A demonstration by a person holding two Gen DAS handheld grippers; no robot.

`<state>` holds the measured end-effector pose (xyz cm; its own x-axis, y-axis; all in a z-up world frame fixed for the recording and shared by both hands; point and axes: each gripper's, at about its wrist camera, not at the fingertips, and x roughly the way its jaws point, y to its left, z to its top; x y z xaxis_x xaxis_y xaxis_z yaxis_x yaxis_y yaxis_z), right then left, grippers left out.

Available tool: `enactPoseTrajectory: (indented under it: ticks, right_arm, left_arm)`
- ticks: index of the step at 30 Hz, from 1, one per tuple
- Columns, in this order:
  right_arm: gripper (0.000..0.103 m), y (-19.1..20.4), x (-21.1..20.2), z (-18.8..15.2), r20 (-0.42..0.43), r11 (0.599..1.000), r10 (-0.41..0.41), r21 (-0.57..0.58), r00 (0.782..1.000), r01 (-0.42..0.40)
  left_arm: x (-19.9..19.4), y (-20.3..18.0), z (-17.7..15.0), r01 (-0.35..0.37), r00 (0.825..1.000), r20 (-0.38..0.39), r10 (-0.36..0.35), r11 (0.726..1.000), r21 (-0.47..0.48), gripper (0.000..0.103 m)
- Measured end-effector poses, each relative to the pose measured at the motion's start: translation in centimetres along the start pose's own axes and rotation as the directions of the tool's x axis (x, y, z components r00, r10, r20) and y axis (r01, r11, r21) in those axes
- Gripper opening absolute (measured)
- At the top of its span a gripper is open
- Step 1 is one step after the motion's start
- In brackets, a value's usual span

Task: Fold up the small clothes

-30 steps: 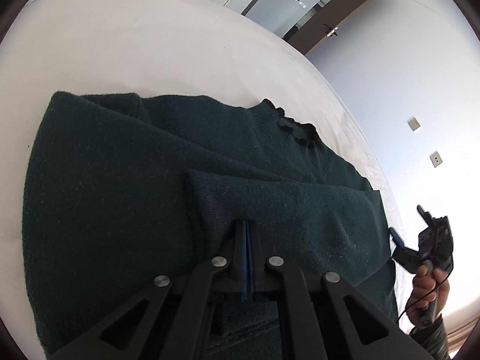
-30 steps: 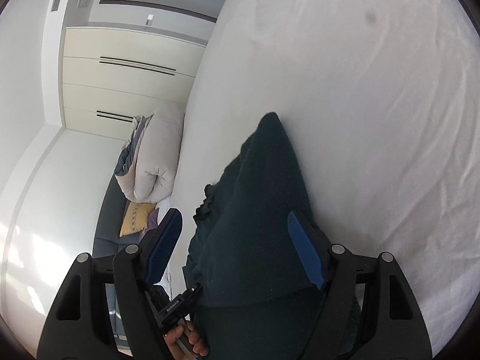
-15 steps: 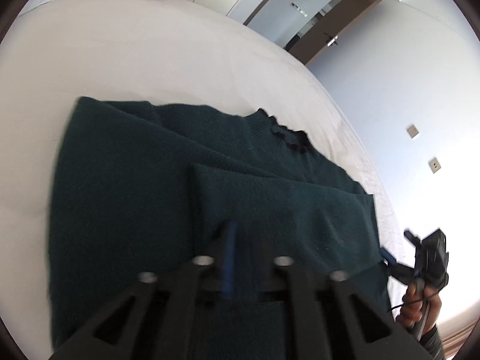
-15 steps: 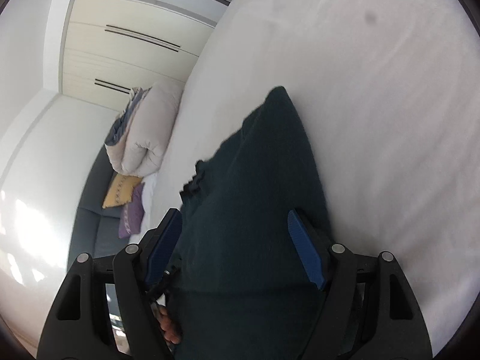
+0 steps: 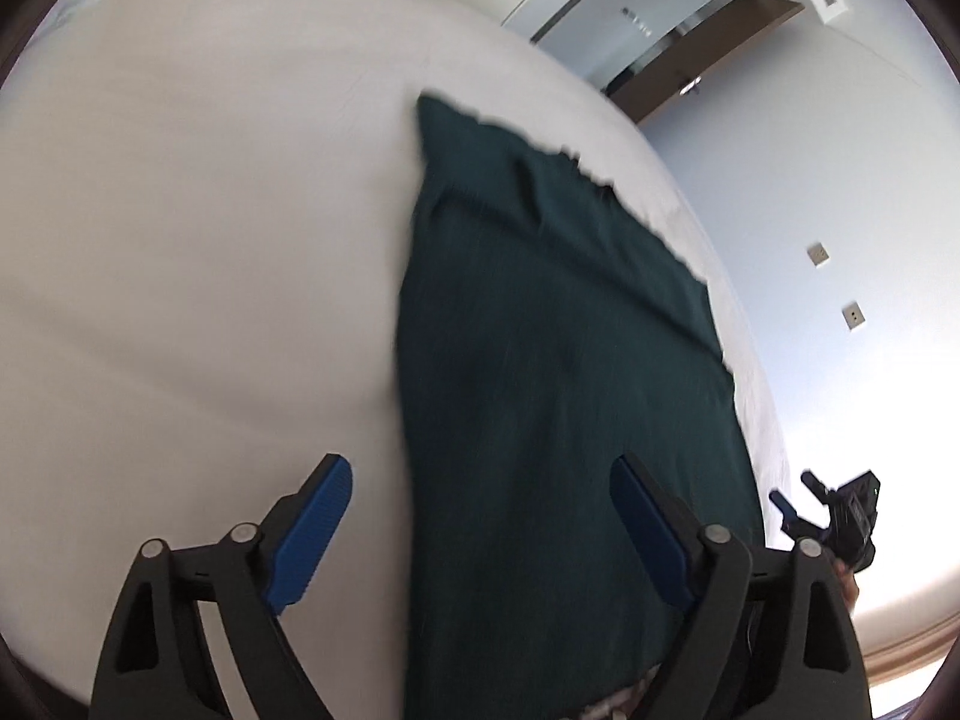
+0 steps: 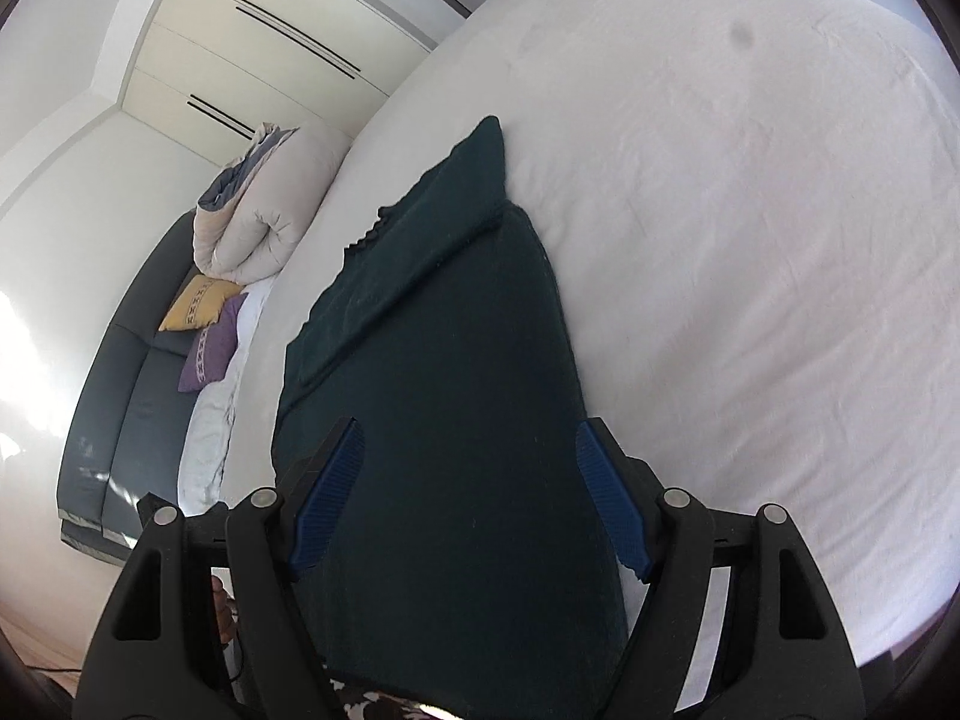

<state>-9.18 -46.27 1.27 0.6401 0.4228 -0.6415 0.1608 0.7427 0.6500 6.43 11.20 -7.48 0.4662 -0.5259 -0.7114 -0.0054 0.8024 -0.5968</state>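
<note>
The left gripper (image 5: 480, 531), its jaws just opened wide, grips nothing; at four o'clock the right gripper (image 5: 840, 516) shows. The right gripper's view alone shows the open right gripper (image 6: 471, 501) over the sweater (image 6: 444, 396) and, at nine o'clock, a sofa (image 6: 120, 396).

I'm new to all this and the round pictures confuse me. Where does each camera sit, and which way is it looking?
Left wrist: rides on the left gripper, looking down along its open blue fingers at the dark green sweater on the white bed; the right gripper shows alongside.
Right wrist: rides on the right gripper, fingers open, looking across the sweater towards a sofa and wardrobe.
Both share sweater and bed.
</note>
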Motion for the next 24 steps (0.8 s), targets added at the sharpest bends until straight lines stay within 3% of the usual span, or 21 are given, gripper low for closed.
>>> enactPoseTrajectory:
  ticks: [2, 5, 14, 16, 18, 20, 24]
  right_arm:
    - [0.072, -0.6, -1.0, -1.3, -0.019, 1.0, -0.003, 0.003, 1.0, 0.003]
    - [0.073, -1.6, -1.7, -2.8, -0.05, 0.999, -0.015, 0.03, 0.999, 0.017]
    - [0.072, -3.0, -3.5, -6.9, -0.114, 0.998, -0.041, 0.042, 0.993, 0.046]
    - [0.072, -3.3, -4.0, -7.0, -0.118, 0.998, -0.038, 0.052, 0.992, 0.044]
    - [0.072, -3.7, -4.7, -7.3, -0.123, 0.997, -0.046, 0.06, 0.991, 0.053]
    - [0.072, -4.0, -5.2, -7.2, -0.13, 0.996, -0.044, 0.068, 0.991, 0.054]
    - [0.072, -4.7, -5.2, -6.8, -0.171, 0.995, -0.034, 0.083, 0.985, 0.049]
  left_arm:
    - [-0.1, 1.1, -2.5, 0.023, 0.999, -0.028, -0.025, 0.999, -0.04, 0.078]
    - [-1.0, 1.7, -4.3, 0.05, 0.998, -0.022, -0.051, 0.997, -0.055, 0.076]
    - [-0.5, 0.6, -5.4, 0.069, 0.99, -0.127, -0.07, 0.998, -0.014, 0.074]
    - [-0.3, 0.6, -5.2, 0.067, 0.988, -0.137, -0.069, 0.998, -0.019, 0.068]
    - [-0.2, 0.7, -5.3, 0.076, 0.985, -0.155, -0.079, 0.997, -0.021, 0.049]
    - [0.0, 0.9, -5.6, 0.095, 0.98, -0.175, -0.099, 0.995, -0.033, 0.037]
    - [0.0, 1.4, -6.1, 0.121, 0.977, -0.169, -0.13, 0.991, -0.061, 0.032]
